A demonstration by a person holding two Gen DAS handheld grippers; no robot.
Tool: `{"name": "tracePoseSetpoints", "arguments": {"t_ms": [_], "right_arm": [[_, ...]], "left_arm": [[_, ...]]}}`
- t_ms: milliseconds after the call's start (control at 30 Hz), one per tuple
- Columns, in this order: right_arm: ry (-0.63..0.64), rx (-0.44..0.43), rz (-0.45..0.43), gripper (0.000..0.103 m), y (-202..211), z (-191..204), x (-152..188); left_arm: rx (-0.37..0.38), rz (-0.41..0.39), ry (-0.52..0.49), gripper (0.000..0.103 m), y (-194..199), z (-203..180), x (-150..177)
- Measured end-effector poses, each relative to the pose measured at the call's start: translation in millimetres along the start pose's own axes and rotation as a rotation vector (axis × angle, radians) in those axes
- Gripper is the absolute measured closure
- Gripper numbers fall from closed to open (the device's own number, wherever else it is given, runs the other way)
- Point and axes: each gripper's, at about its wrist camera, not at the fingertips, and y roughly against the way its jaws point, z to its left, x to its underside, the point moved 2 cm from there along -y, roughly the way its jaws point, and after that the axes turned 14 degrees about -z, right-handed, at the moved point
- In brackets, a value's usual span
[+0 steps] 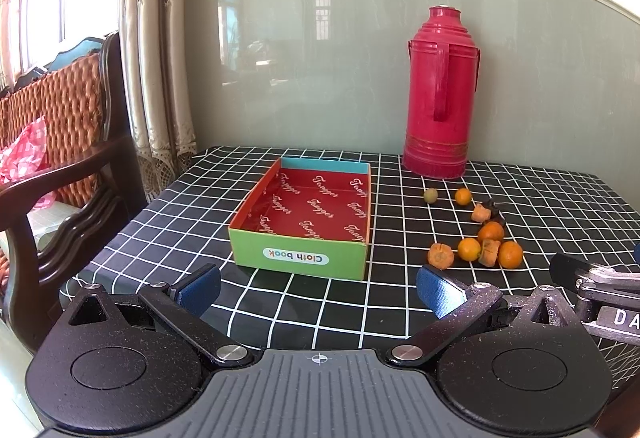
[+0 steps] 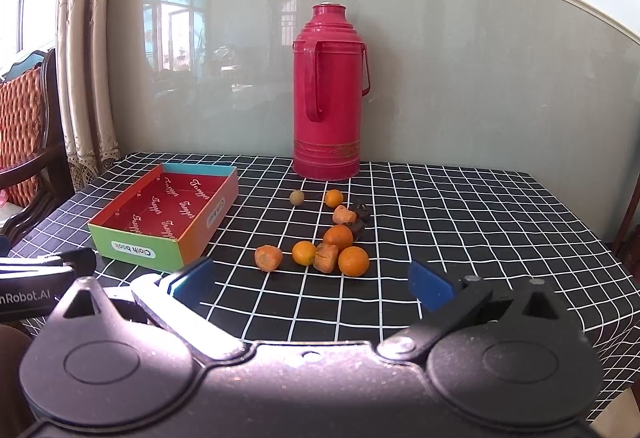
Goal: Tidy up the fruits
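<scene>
Left gripper: we see our left gripper (image 1: 318,292) low in its own view; its blue pads (image 1: 434,294) stand wide apart with nothing between them.
Right gripper: our right gripper (image 2: 312,284) sits low in its view too; jaws spread wide, holding nothing.
Fruits: the fruits (image 2: 320,238) lie loose on the checked cloth (image 2: 460,222), in the middle of the right view; we count small oranges (image 2: 353,261), a greenish ball (image 2: 297,197), wrinkly orange bits (image 2: 268,258) and dark bits (image 2: 358,216).
Box: the box (image 1: 306,218) with a red inside sits left of the fruits; we see nothing in it.
Flask: a tall pink flask (image 2: 328,94) stands behind the fruits, by the wall.
Chair: a wooden chair (image 1: 60,158) is at the left edge.
</scene>
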Motion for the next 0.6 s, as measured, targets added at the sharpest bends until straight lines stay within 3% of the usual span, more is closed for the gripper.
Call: {"name": "tracePoseSetpoints", "arguments": {"t_ms": [600], "right_arm": [[-0.019,0.017,-0.004,0.006,-1.5,-6.9,3.1]], "left_arm": [[0.003,-0.004,-0.017,0.0,-1.0,-2.8,-1.0]]}}
